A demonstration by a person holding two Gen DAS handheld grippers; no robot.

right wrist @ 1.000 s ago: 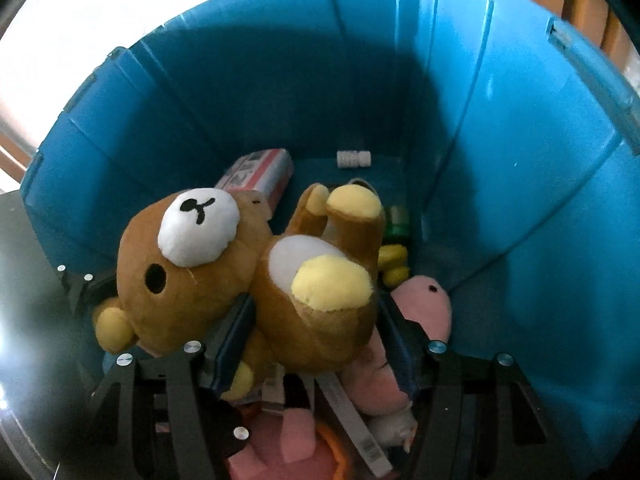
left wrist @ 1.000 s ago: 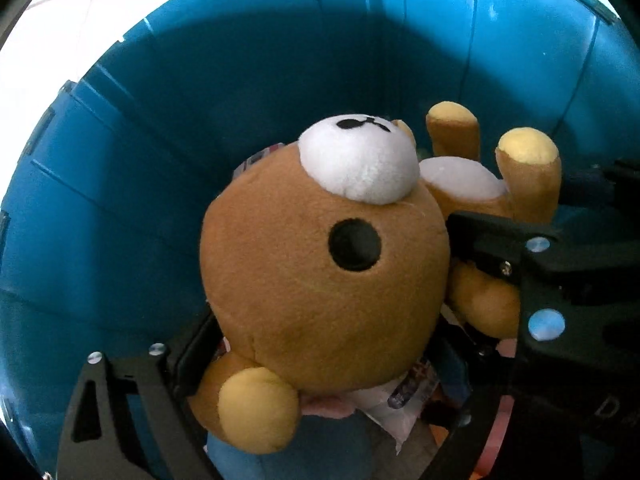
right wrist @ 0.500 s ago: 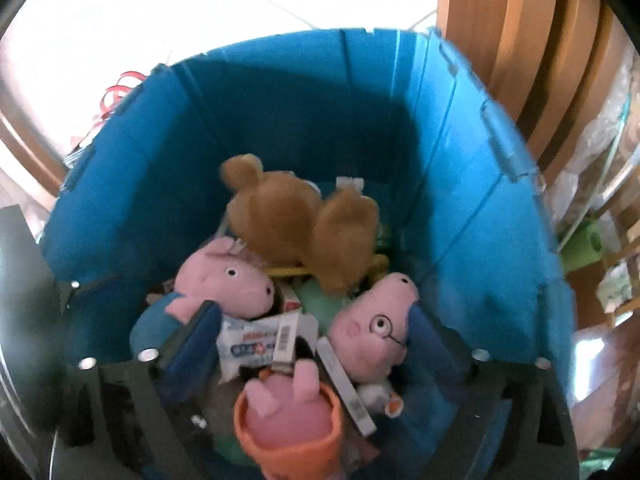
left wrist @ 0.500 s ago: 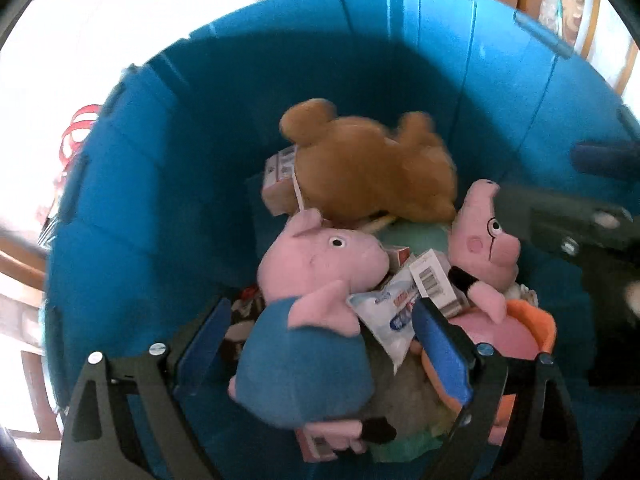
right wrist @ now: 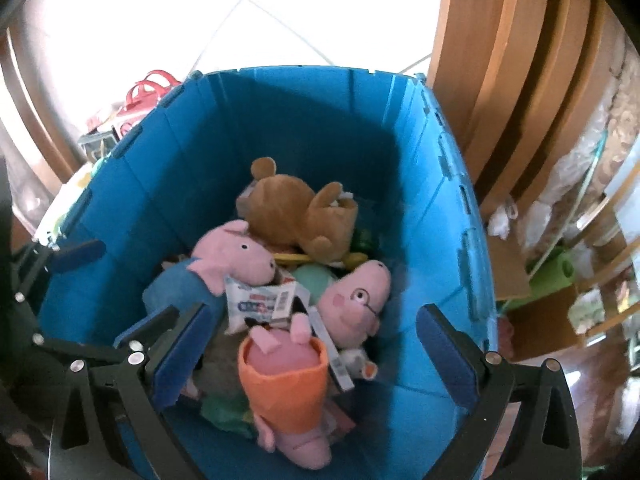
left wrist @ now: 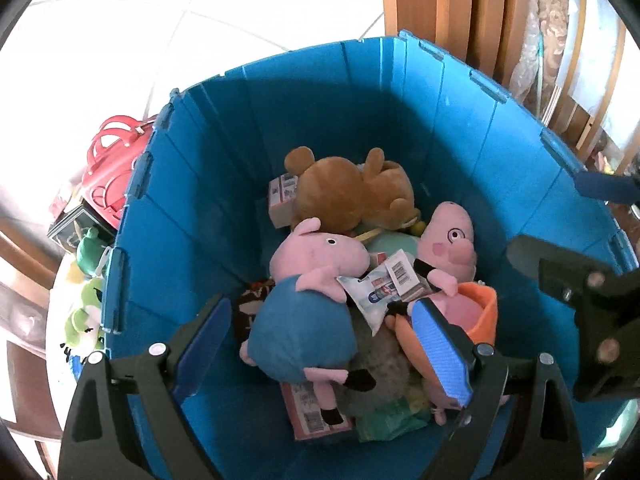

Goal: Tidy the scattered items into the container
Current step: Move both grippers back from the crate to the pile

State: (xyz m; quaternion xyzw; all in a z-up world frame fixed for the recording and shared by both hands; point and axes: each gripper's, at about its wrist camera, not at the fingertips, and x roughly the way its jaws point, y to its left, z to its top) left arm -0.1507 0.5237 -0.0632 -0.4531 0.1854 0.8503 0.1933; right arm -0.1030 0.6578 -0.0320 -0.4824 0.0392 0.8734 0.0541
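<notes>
A deep blue bin [left wrist: 192, 184] fills both views from above. A brown bear plush [left wrist: 352, 196] lies face down at its far side, on top of small boxes. Nearer lie a pink pig plush in blue [left wrist: 312, 280], a pig plush in orange [right wrist: 288, 368], a third pig head with glasses [right wrist: 356, 296] and packets. My left gripper [left wrist: 320, 308] hangs open above the pile, holding nothing. My right gripper [right wrist: 314, 312] is also open and empty, its jaws wide over the orange pig. The right gripper's black frame [left wrist: 560, 272] shows at the left view's right edge.
Outside the bin's left wall sit a red bag [left wrist: 116, 160], a dark box [left wrist: 76, 228] and green frog plushes [left wrist: 86, 308]. Wooden furniture [left wrist: 440, 0] stands behind the bin. Shelves with bags [right wrist: 580, 240] are to its right. White tiled floor [left wrist: 160, 20] lies beyond.
A second ago the bear was between the fingers of both grippers inside the bin. The right jaws opened, the bear dropped face down, and both grippers rose above the bin.
</notes>
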